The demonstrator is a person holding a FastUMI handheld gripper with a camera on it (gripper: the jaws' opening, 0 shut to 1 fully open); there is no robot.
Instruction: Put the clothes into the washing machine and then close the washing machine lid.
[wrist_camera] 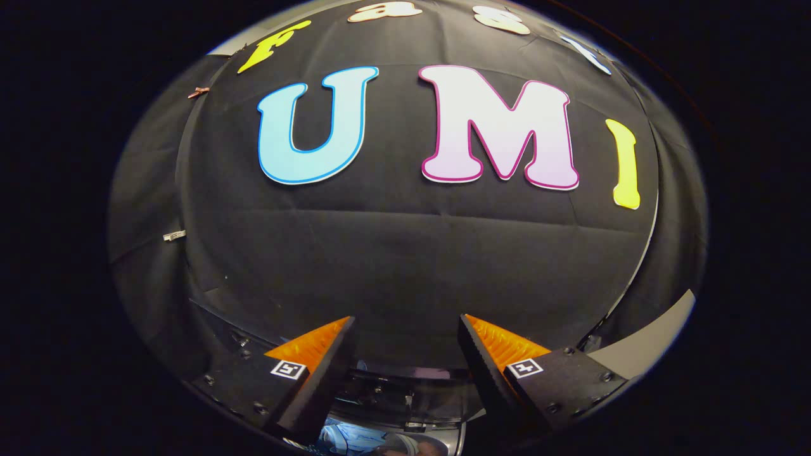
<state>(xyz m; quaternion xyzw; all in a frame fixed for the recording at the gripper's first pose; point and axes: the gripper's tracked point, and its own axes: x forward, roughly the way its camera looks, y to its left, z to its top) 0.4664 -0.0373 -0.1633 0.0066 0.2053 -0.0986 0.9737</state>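
Black cloth wall (pixel 405 266) spans the background beyond the fingers. Washing machine (pixel 405 405) — a dark rim and glossy opening — sits low between and beneath the fingers, with something pale bluish (pixel 348 437) inside, too small to identify. Gripper (pixel 405 326) fingers stand wide apart, holding nothing — aimed at the cloth.

Creased black cloth wall (pixel 405 253) fills the dim booth ahead.
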